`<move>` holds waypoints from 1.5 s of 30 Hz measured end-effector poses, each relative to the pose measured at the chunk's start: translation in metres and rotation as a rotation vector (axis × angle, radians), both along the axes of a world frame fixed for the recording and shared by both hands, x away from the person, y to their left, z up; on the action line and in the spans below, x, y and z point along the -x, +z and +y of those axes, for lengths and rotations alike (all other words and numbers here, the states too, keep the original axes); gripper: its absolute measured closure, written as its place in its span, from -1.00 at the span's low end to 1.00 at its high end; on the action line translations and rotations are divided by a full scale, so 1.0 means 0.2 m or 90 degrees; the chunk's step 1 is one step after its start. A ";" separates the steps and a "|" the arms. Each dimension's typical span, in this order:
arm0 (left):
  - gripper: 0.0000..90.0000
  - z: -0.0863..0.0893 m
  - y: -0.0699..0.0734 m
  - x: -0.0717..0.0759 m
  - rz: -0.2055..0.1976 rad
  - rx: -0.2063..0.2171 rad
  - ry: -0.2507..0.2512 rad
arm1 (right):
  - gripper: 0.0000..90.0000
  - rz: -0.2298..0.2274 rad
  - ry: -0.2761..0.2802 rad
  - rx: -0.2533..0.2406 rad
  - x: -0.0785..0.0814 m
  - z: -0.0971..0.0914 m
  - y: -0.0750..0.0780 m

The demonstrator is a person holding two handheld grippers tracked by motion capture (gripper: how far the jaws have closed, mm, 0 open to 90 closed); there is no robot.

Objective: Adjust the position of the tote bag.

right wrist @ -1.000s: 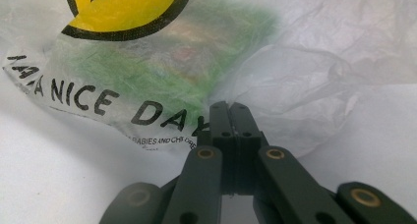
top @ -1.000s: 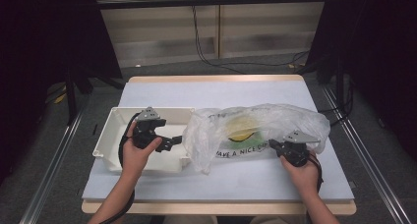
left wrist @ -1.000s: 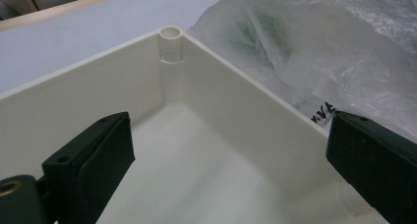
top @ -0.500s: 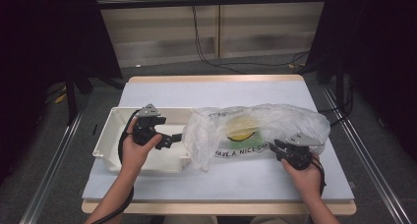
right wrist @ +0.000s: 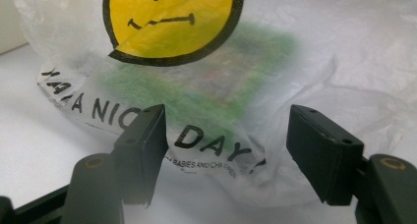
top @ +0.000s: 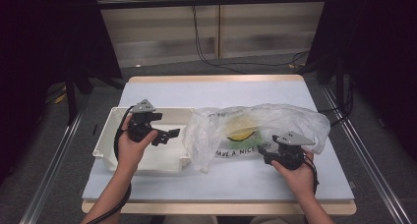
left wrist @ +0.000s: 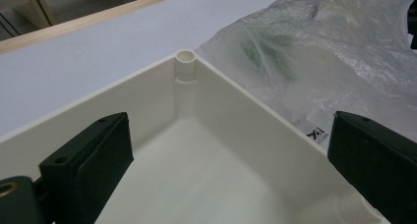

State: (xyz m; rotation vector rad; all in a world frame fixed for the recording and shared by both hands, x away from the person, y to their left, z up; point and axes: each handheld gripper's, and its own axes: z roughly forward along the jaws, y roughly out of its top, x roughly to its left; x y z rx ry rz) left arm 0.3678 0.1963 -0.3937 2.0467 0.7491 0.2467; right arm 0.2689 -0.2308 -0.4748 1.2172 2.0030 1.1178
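My right claw (right wrist: pixel 226 150) stands apart, its jaws having just been opening, and the printed edge of the plastic bag (right wrist: pixel 275 67) lies between them without either pad pressing on it. In the high view that claw (top: pixel 268 153) sits at the bag's 5 o'clock edge on the counter (top: pixel 221 94). My left claw (left wrist: pixel 226 170) is also spread wide, with nothing between the jaws; it hovers over the white bin (left wrist: pixel 206 150), whose far corner shows at 12 o'clock in the left gripper view.

The bag (top: pixel 255 130) lies on the counter just to the 3 o'clock side of the bin (top: pixel 110 135), its near end draped against the bin's wall, with something green showing dimly through the film.

I judge the risks as these: the film is thin and slack, so closing the right claw here could catch only a loose fold and let the contents slide out of reach. A hard pull could tear the plastic or drag the bag against the bin and shift it. With neither claw gripping, the bag could also slump flat.

Compared with 1 second ago, the right claw has let go of the bag's edge; both hands have hardly shifted, and the bag rests in much the same place.
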 end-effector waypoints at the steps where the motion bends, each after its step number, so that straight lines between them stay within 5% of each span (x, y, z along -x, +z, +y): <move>1: -0.93 -0.01 0.00 0.00 0.001 0.005 0.000 | -0.30 0.000 0.002 0.001 0.00 0.00 0.00; 16: -0.93 -0.05 0.10 -0.06 -0.012 -0.003 -0.007 | -0.47 -0.018 0.040 0.017 0.00 0.10 0.04; 29: -0.93 -0.09 0.17 -0.13 -0.012 -0.019 -0.019 | -0.52 -0.025 0.033 0.012 -0.02 0.10 0.07; 45: -0.94 -0.23 0.21 -0.12 -0.015 -0.027 -0.067 | -0.52 -0.018 0.040 0.002 -0.03 0.12 0.09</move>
